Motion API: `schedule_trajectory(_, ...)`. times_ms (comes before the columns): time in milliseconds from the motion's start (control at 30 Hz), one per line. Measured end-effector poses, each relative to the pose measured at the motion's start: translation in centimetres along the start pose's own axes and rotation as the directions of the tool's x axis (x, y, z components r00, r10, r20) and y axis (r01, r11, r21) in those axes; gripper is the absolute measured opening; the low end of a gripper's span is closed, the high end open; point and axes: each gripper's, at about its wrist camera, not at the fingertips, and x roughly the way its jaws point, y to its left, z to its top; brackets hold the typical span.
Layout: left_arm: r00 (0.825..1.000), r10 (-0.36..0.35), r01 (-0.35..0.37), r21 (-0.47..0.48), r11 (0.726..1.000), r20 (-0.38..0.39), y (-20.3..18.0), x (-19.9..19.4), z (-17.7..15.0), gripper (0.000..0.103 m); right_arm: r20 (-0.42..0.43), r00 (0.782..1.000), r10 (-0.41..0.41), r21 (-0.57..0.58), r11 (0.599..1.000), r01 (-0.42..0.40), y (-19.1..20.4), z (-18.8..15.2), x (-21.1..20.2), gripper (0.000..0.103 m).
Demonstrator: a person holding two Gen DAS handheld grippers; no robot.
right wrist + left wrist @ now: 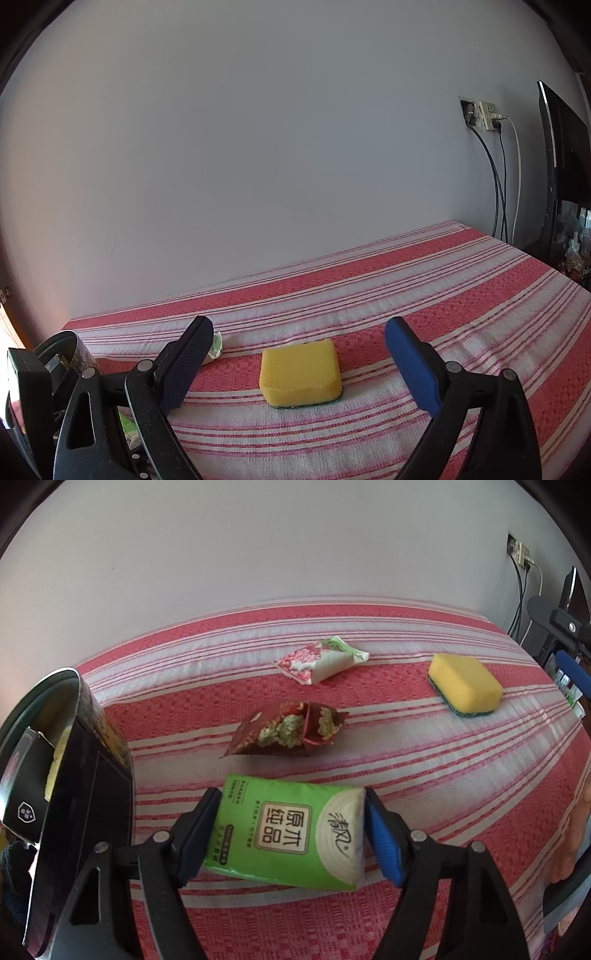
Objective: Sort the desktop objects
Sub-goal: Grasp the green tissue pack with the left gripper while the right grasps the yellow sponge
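Tissue pack nearest, flat on striped cloth, between left gripper pads – clamped at short ends. Soft, light, slick film; squeeze gently. Right gripper agape, empty – sponge beyond.

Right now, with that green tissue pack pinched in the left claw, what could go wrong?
1. The left gripper pinches the soft green tissue pack only at its ends, so it may buckle or slip when lifted.
2. The dark tin beside it already looks crowded; the pack might catch on its rim.
3. The right gripper stands open around the yellow sponge; closing unevenly could nudge it across the striped cloth.
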Motion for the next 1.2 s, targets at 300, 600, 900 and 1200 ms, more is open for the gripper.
schedule_trajectory(300,0.981,-0.087,0.085,0.018,0.996,0.173,-0.6,-3.4,-0.6,0.07,-0.074,0.994,-0.075,0.18,0.98,0.088,-4.5,0.4,1.5,0.096)
schedule_trajectory(600,0.863,0.026,0.014,-0.077,0.997,0.504,0.6,-7.8,-0.8,0.071,-0.228,0.973,-0.02,0.142,0.988,0.054,-3.2,-0.5,5.1,0.096)
schedule_trajectory(900,0.883,0.045,0.029,-0.151,0.988,0.467,2.0,-6.9,0.3,0.071,-0.456,0.882,-0.118,-0.111,0.991,0.075,1.7,-2.5,11.4,0.096)
schedule_trajectory(1200,0.888,0.048,0.023,-0.147,0.989,0.458,1.5,-6.9,0.3,0.071,-0.461,0.879,-0.122,-0.156,0.986,0.055,2.7,-2.9,11.0,0.072)
